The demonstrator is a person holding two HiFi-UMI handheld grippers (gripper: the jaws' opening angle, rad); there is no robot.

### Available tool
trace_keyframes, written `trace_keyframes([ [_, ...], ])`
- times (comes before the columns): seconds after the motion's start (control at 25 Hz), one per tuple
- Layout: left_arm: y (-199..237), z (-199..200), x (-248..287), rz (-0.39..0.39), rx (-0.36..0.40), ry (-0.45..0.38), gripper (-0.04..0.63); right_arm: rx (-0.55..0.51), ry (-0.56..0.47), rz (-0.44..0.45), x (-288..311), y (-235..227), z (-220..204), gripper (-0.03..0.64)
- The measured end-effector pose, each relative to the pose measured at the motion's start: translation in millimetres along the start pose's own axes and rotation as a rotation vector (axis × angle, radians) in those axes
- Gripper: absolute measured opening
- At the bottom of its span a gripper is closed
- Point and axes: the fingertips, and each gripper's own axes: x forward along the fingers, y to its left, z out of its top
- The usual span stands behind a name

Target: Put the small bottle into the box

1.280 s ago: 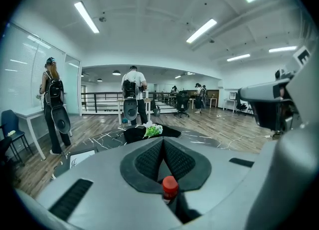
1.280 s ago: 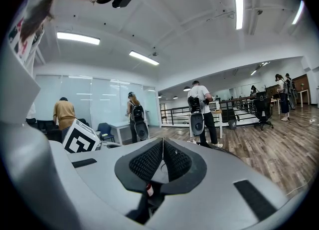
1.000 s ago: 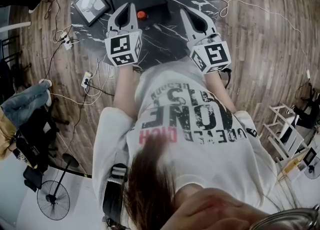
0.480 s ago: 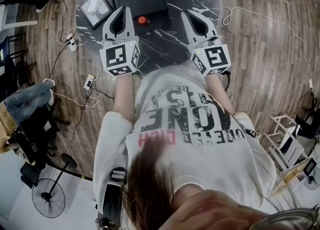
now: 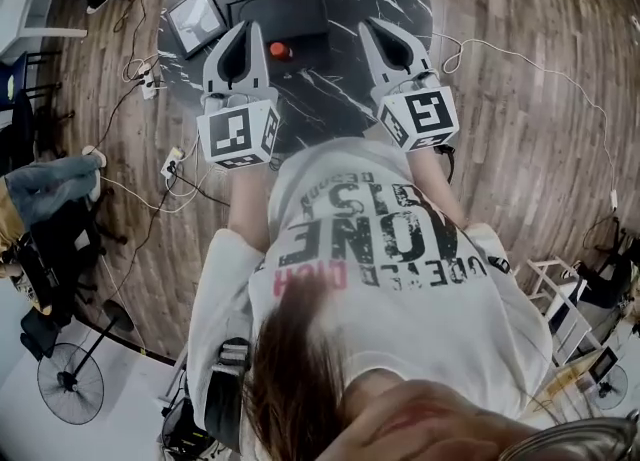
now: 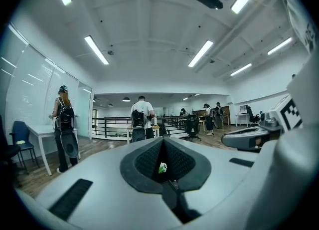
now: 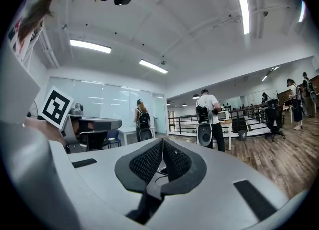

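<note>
The person is holding both grippers level over the near part of the dark marbled bench (image 5: 322,79). The left gripper (image 5: 250,31) is hovering just near-left of the black box (image 5: 285,9), its jaws pressed together with nothing between them. The right gripper (image 5: 368,33) is hanging to the near-right of the box, its jaws likewise meeting at the tips and empty. The small bottle (image 5: 281,50), showing only as a red-orange spot, is sitting on the bench just in front of the box, between the two grippers and touched by neither.
</note>
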Motion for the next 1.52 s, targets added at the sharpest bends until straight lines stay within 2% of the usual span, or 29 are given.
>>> trace_keyframes([
  [0.32, -14.0, 14.9, -13.1, 0.044, 0.013, -0.053, 0.003, 0.003, -0.014, 0.038, -11.1, -19.6, 12.2, 0.003],
  [0.6, -18.2, 17.9, -35.5, 0.13, 0.007, -0.077, 0.003, -0.007, -0.025, 0.1, -21.9, -23.2, 14.2, 0.003],
  [1.0, -34.5, 29.2, -79.2, 0.196, 0.005, -0.107, 0.003, -0.04, -0.034, 0.207, -42.4, -14.6, 26.2, 0.003],
  [1.32, -47.6, 29.4, -113.5, 0.244, -0.034, -0.108, 0.003, -0.043, -0.047, 0.254, -57.0, -0.3, 33.0, 0.003],
  [1.52, -60.7, 32.5, -124.1, 0.25, -0.031, -0.107, 0.004, -0.043, -0.043, 0.268, -60.6, 4.8, 38.6, 0.003],
])
